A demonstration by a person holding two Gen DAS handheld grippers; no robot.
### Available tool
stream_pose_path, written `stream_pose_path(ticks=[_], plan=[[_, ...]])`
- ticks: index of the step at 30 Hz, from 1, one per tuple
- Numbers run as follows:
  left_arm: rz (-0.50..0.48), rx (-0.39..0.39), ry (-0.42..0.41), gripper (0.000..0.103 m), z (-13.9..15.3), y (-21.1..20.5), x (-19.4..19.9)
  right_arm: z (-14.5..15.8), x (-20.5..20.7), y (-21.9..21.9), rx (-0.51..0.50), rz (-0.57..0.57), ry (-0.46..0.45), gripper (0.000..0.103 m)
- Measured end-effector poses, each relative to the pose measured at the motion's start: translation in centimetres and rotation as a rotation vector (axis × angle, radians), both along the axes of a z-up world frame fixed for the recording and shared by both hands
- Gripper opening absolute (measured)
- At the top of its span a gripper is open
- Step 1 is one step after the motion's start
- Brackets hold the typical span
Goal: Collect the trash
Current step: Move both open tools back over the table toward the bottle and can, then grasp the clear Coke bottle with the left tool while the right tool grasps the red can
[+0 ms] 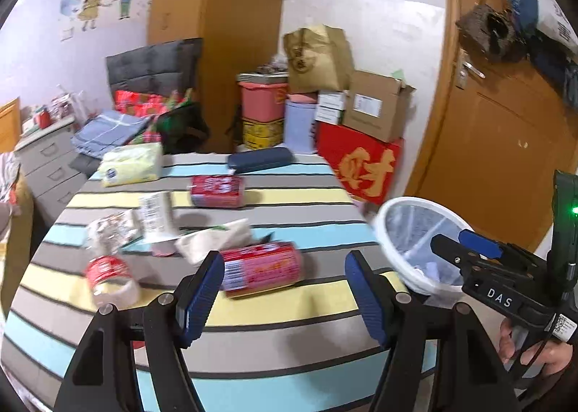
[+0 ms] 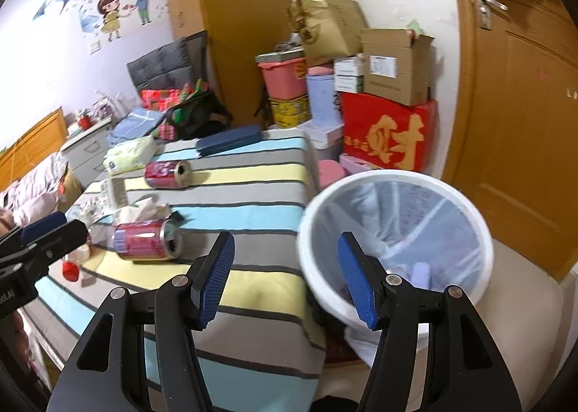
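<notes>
On the striped tablecloth (image 1: pixel 289 339) lie a near red can (image 1: pixel 260 267), a far red can (image 1: pixel 216 191), a crushed bottle (image 1: pixel 108 271) with a red label, a crumpled tissue (image 1: pixel 213 238) and a small carton (image 1: pixel 155 217). My left gripper (image 1: pixel 285 296) is open and empty, and the near can lies just beyond its left fingertip. A white bin (image 2: pixel 393 231) lined with a clear bag stands off the table's right edge. My right gripper (image 2: pixel 285 282) is open, its right pad in front of the bin's wall and pressing on nothing. Each gripper shows in the other's view: the right gripper (image 1: pixel 448 237), the left gripper (image 2: pixel 74 222).
A green tissue pack (image 1: pixel 132 162) and a dark blue case (image 1: pixel 260 159) lie at the table's far end. Behind it stand stacked boxes (image 1: pixel 375 104), a red box (image 1: pixel 365 170) and a pink tub (image 1: pixel 262 101). A wooden door (image 1: pixel 487 141) is on the right and grey drawers (image 1: pixel 47 159) on the left.
</notes>
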State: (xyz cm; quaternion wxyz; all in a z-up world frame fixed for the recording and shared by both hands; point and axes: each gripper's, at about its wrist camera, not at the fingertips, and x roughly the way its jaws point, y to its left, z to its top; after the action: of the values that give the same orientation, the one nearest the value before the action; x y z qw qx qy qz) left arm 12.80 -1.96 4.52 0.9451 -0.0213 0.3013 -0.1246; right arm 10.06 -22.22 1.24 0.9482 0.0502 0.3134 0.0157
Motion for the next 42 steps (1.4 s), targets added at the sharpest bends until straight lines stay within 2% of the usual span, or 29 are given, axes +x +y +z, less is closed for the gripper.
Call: stream_pose_path(ticks=[12, 17, 28, 33, 39, 42], plan=[[0.155, -0.003, 0.051, 0.069, -2.3, 7.8, -0.6, -0.7, 1.5, 4.4, -0.011, 0.156, 0.014, 0.061], [0.214, -0.016, 0.084, 0.069, -3.6, 10.6, -0.3, -1.1, 2.7, 7.1, -0.047, 0.271, 0.023, 0.061], [0.258, -0.042, 0.154, 0.069, -5.2, 14.1, 2.4, -1.5, 6.0, 10.9, -0.099, 0.478, 0.043, 0.061], [0.272, -0.078, 0.184, 0.069, -6.1, 15.2, 3.9, -2.2, 7.2, 11.7, -0.096, 0.555, 0.106, 0.061], [0.265, -0.087, 0.194, 0.070, -6.4, 15.8, 4.9, -2.8, 5.9, 12.9, -0.147, 0.666, 0.163, 0.061], [0.271, -0.093, 0.188, 0.070, -6.3, 16.2, 5.1, -2.7, 4.8, 13.4, -0.174, 0.673, 0.169, 0.061]])
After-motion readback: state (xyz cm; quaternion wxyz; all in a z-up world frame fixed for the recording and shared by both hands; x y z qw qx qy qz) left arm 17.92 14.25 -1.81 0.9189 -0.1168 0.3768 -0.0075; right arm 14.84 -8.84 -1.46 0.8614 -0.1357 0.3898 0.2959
